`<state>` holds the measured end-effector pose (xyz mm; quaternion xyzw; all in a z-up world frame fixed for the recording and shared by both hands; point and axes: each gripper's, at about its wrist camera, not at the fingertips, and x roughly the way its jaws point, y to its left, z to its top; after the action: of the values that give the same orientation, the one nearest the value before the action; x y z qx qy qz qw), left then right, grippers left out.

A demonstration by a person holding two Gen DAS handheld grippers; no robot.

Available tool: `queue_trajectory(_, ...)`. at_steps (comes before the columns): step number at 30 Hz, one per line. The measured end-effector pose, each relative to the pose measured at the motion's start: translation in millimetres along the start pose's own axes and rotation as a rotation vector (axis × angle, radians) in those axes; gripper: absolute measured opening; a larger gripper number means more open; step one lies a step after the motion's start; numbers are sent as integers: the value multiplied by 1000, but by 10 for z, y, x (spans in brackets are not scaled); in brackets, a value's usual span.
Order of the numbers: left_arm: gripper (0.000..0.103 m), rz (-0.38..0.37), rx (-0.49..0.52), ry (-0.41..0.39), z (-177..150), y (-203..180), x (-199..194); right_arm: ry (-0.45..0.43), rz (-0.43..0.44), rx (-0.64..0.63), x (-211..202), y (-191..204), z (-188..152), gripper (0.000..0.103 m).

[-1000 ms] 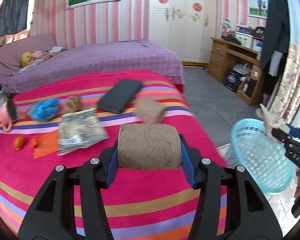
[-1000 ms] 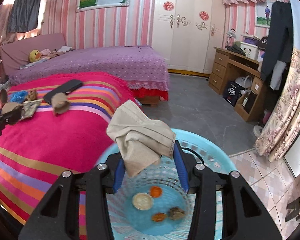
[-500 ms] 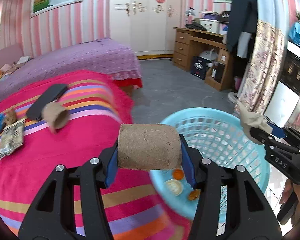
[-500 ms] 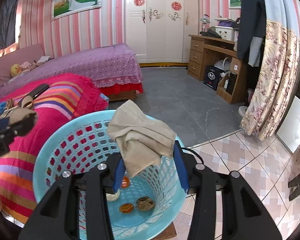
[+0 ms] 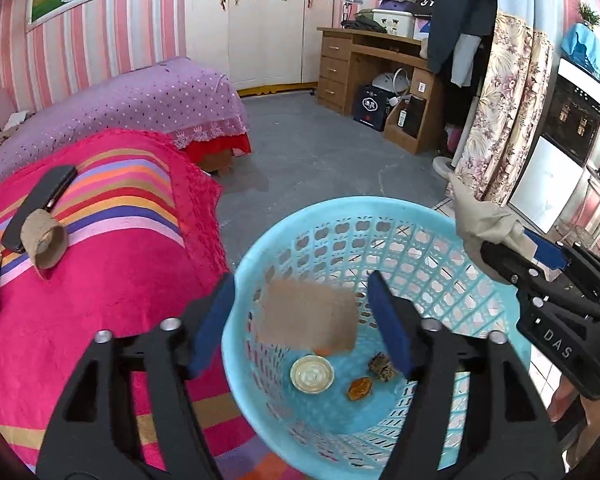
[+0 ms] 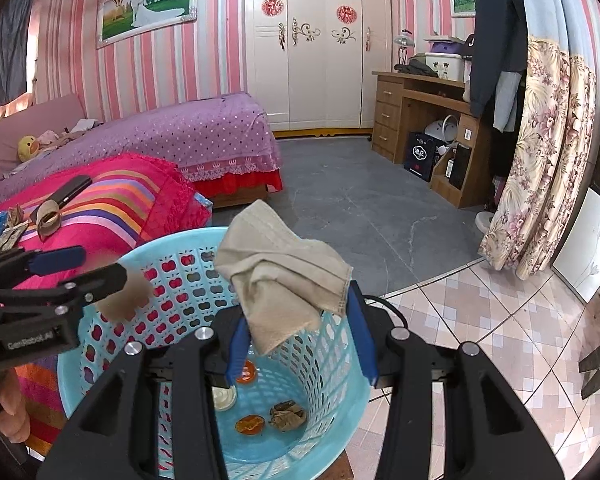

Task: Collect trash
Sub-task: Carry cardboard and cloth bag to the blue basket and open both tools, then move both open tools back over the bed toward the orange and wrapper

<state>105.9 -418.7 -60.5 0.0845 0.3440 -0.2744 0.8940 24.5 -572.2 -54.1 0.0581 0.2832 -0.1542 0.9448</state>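
A light blue basket (image 5: 340, 208) stands beside the bed and holds a white lid (image 5: 312, 374), an orange peel (image 5: 360, 388) and a brown crumpled scrap (image 5: 382, 366). My left gripper (image 5: 299, 284) hangs over it with its jaws opening. A brown cardboard roll (image 5: 308, 314), blurred, drops between them with a gap on each side. In the right wrist view that roll (image 6: 126, 294) is a blur below the left gripper (image 6: 88, 268). My right gripper (image 6: 296, 300) is shut on a beige cloth (image 6: 284, 268) above the basket's rim (image 6: 160, 240).
The bed's pink striped blanket (image 5: 100, 280) lies left of the basket and carries another cardboard roll (image 5: 44, 242) and a black phone (image 5: 40, 200). Grey floor, a wooden desk (image 5: 364, 64) and a floral curtain (image 5: 500, 120) lie beyond. Tiled floor (image 6: 480, 320) is at the right.
My left gripper swung from above the bed to above the basket, then its jaws parted and let the cardboard roll go. The right gripper came over the basket, still gripping the cloth.
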Motion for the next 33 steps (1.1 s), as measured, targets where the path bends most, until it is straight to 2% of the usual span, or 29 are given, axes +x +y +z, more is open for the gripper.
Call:
queue_trajectory(7,89,32,-29,-51,-43,296,-221,16,-16,-16,-6,-12,-34,44)
queue_trajectory(11,93,72,-39,-73,-83,464,-315,16,-12,-23,17,37,-29,45)
queue_trajectory(16,93,83,-72,-73,-96,640,-386,17,0,-28,51,164,1,58)
queue_trajectory(18,94,93,-80,-76,-95,701,-418,23,-8,-36,68,219,2,72)
queue_trajectory(21,95,110,-97,-81,-119,841,-492,34,-50,-57,89,302,2,85)
queue_trajectory(23,95,114,-111,-81,-165,953,-544,34,-78,-59,77,355,12,90)
queue_trajectory(27,95,135,-125,-85,-222,1121,-656,35,-84,-42,47,458,52,94)
queue_trajectory(33,95,173,-145,-103,-277,1452,-897,27,-97,-34,-13,755,154,96)
